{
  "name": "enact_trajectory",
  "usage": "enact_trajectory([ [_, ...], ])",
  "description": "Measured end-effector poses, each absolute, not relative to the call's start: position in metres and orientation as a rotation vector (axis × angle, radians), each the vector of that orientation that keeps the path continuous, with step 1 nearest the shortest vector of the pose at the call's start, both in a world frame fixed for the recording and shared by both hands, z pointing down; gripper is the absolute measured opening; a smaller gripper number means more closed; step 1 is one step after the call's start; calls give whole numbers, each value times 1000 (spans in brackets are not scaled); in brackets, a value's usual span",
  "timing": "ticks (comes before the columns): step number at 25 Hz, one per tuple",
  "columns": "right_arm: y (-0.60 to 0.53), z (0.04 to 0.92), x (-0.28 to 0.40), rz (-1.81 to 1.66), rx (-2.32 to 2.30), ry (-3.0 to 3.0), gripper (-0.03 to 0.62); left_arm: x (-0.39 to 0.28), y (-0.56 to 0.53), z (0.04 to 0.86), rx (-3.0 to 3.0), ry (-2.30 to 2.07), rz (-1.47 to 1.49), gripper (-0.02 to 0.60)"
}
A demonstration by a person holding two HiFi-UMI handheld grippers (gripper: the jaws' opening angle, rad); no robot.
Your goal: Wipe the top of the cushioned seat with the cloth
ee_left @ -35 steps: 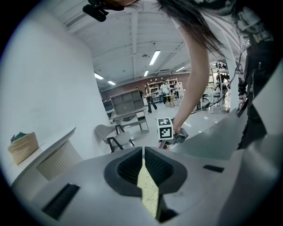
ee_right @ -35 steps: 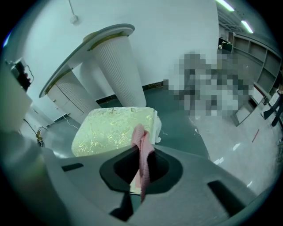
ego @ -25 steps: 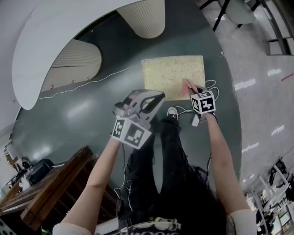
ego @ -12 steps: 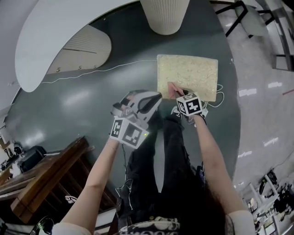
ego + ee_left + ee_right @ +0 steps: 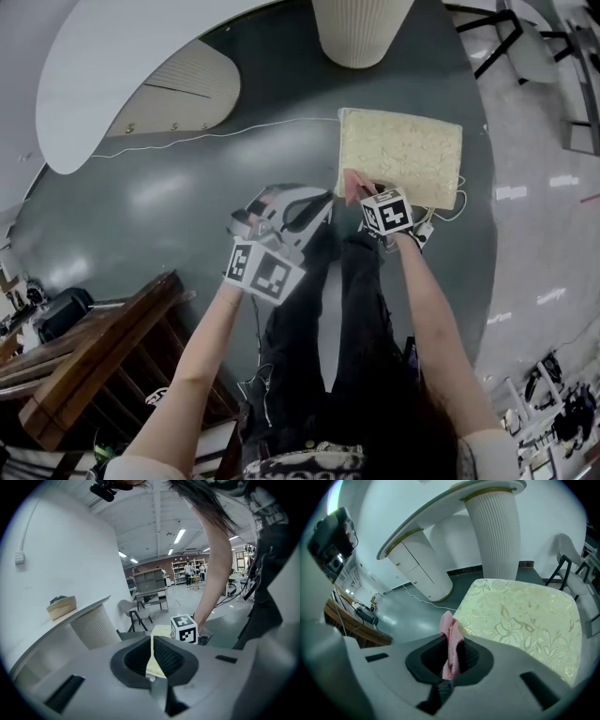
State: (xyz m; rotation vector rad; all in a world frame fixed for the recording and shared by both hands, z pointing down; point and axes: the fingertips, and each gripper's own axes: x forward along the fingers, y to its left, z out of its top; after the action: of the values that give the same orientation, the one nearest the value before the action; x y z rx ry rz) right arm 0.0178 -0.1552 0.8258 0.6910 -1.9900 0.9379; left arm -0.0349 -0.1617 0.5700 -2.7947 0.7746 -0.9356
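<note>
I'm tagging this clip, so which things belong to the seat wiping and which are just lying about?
Job: pink cloth, pale floral cushioned seat, right gripper holding the cloth.
Lying about: white cable on the floor, ribbed white column, brown wooden furniture.

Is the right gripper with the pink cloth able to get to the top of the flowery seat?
Probably yes. The right gripper is shut on the pink cloth right at the cushioned seat's near corner, and nothing lies on the seat top or stands in between.
</note>
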Motion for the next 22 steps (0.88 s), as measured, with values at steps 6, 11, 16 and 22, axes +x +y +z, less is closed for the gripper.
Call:
enact_trajectory([
  [6,-147,836,45,953,726,-1941,8,-27,-156,572,-2806,737,-929,17],
  [11,-145,839,88,972,792,-1891,8,-4,-156,568,-2818,686,-906,17],
  [16,-143,840,138,994,872,-1844,8,23,-154,568,-2827,627,-892,17],
  [22,-138,837,197,995,949,-1801,8,60,-147,571,-2839,544,-891,17],
])
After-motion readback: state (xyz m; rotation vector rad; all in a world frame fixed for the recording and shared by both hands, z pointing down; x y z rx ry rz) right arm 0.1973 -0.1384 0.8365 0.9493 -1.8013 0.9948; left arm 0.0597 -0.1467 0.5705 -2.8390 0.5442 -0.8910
